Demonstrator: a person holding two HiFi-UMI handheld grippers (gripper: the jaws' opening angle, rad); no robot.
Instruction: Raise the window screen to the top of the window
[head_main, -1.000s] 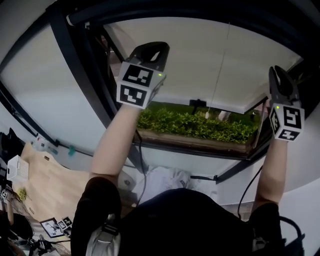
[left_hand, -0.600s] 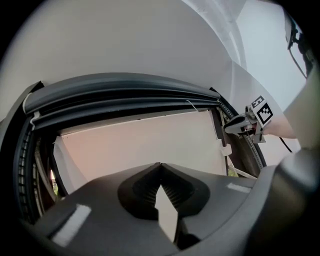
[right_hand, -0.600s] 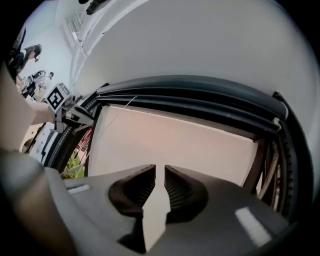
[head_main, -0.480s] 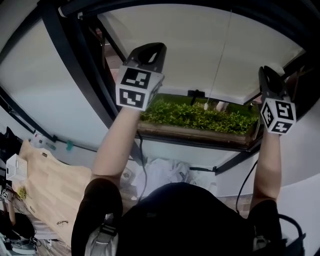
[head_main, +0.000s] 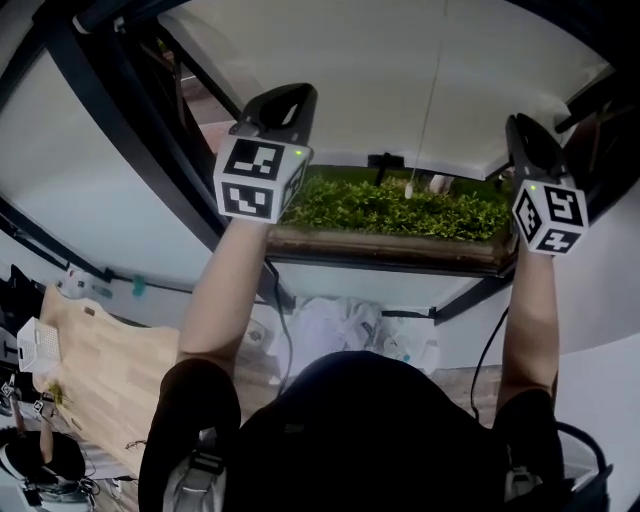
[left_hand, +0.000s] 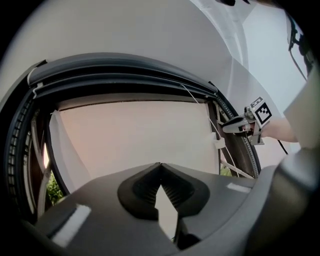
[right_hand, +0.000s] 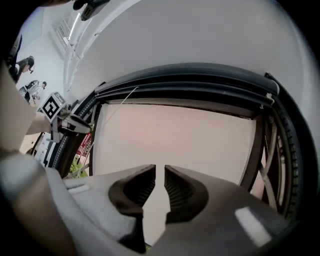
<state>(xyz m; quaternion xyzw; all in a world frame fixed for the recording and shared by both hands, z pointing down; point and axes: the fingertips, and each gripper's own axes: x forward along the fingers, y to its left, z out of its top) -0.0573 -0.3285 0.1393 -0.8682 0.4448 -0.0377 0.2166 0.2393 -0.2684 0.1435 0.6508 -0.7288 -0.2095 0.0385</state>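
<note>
White fabric window screen spans crosswise ahead, between the shut left hand-held gripper and slightly parted, empty right hand-held gripper

Quantities, head view:

- Grippers: two. Left gripper at 11 o'clock, right gripper at 2 o'clock.
- Marker cubes: two, one per gripper. Left cube, right cube.
- Arms: two. Left arm at 8 o'clock, right arm at 4 o'clock.
- Screen: one, at 12 o'clock.
- Cord: one, at 12 o'clock, with one toggle at its end.
- Hedge: one strip, just above centre.
- Cables: two. Left cable, right cable.
</note>
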